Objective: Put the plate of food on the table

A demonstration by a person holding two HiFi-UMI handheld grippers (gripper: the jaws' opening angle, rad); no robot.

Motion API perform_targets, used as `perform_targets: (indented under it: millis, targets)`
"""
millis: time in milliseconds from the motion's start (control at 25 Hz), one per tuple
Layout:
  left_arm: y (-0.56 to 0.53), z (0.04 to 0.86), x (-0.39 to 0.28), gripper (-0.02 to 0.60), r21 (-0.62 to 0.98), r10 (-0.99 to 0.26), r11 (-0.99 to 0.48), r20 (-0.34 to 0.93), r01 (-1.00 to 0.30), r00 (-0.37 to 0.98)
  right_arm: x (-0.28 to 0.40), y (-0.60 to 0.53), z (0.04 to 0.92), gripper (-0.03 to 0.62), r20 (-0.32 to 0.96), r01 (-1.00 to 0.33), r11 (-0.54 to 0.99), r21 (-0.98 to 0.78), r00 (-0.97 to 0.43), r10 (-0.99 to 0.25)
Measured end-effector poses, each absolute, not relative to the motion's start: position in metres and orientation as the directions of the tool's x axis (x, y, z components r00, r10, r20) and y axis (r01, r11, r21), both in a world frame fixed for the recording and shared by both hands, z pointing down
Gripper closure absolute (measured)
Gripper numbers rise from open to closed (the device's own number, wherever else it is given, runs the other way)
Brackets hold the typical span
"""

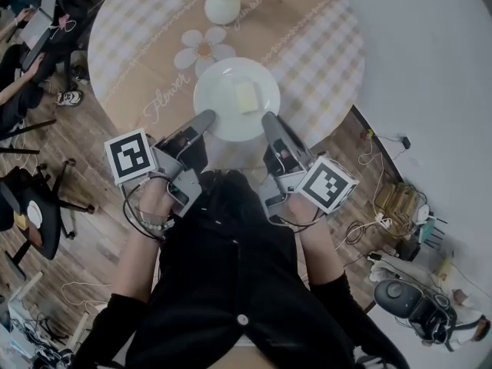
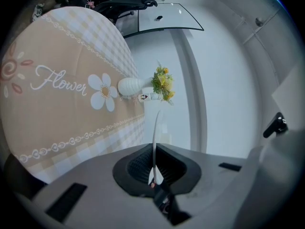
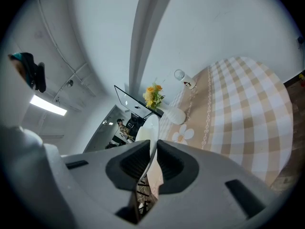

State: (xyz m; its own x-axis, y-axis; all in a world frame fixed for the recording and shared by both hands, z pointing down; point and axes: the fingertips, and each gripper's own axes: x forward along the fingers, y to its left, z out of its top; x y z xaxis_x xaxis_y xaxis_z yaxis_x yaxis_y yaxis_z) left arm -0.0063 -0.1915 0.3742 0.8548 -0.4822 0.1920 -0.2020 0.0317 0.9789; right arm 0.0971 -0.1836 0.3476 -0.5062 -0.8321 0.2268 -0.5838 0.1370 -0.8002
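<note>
A white plate [image 1: 223,102] with a pale yellow square of food [image 1: 246,96] is over the near part of the round table [image 1: 323,68]; whether it rests on the cloth I cannot tell. My left gripper [image 1: 207,119] is shut on the plate's near-left rim. My right gripper [image 1: 270,121] is shut on its near-right rim. In the left gripper view the plate [image 2: 156,132] shows edge-on as a thin white line between the jaws of the left gripper [image 2: 154,168]. The right gripper view likewise has the plate's rim [image 3: 148,128] pinched in the right gripper [image 3: 152,159].
A white vase of yellow flowers [image 1: 222,6] stands on the beige "Flower" runner [image 1: 165,106] beyond the plate. Black chairs [image 1: 38,214] and a seated person's arm [image 1: 19,87] are at left. Cables and devices [image 1: 400,206] lie on the floor at right.
</note>
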Motion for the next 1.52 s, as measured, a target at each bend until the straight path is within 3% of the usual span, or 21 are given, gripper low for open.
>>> perform_targets:
  millis: [520,720,1520]
  targets:
    - [-0.212,0.406,-0.004,0.574,0.969,-0.507,0.06,0.238,-0.241,0.828,0.097,-0.209,0.383,0.56,0.256,-0.564,0.138,-0.814,-0.563,-0.786]
    - [-0.222,0.42,-0.001,0.574,0.97,-0.505,0.069,0.236,-0.234,0.83,0.103,-0.214,0.408,0.56,0.323,-0.573,0.057,-0.817,-0.538,-0.778]
    - [-0.254,0.496,0.0,0.574,0.958,-0.472,0.098,0.284,-0.271,0.834,0.102,-0.243,0.494,0.56,0.454,-0.619,-0.031,-0.785,-0.54,-0.709]
